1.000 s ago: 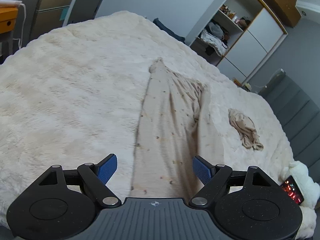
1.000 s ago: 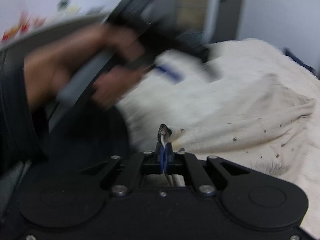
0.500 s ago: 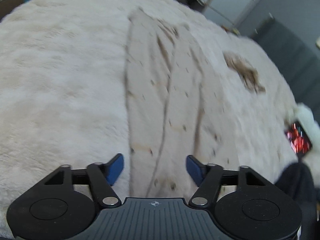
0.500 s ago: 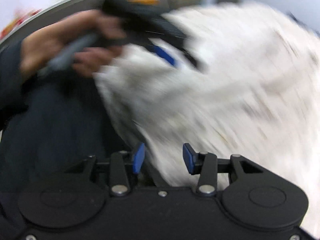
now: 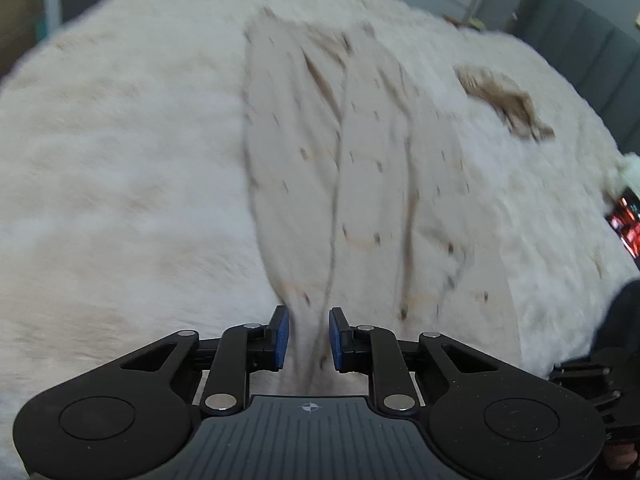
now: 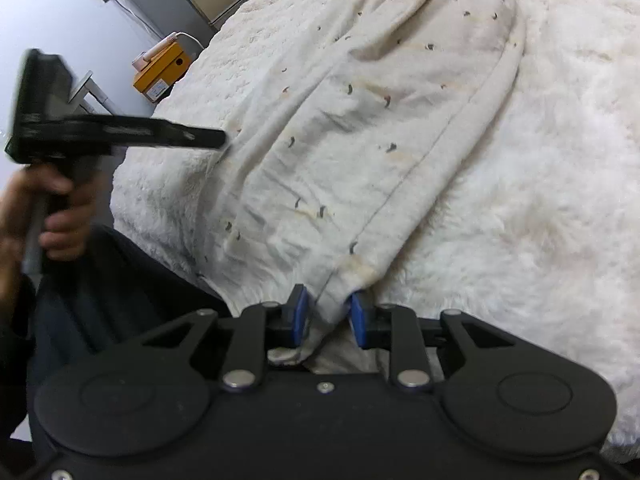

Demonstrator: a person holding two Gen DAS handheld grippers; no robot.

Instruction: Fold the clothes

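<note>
1. Across a fluffy white bed [image 5: 120, 184], a cream dotted garment [image 5: 360, 168] lay stretched lengthwise.
2. At its near hem, the left claw [image 5: 306, 338] stood partly open, fabric between its blue pads but not clamped.
3. Beside it, the right claw [image 6: 329, 316] likewise straddled the hem's other corner [image 6: 352, 272], not pinching.

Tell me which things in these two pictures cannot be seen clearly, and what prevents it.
- Garment: left wrist view, motion blur smears its print; what kind of garment is unclear.
- Garment's near edge: both views, hidden behind the claw bodies; left claw, right claw.
- Crumpled cloth: left wrist view, blurred, unidentifiable.
- Red screen: cut by the right edge.
- Hand: right wrist view, blurred.
</note>
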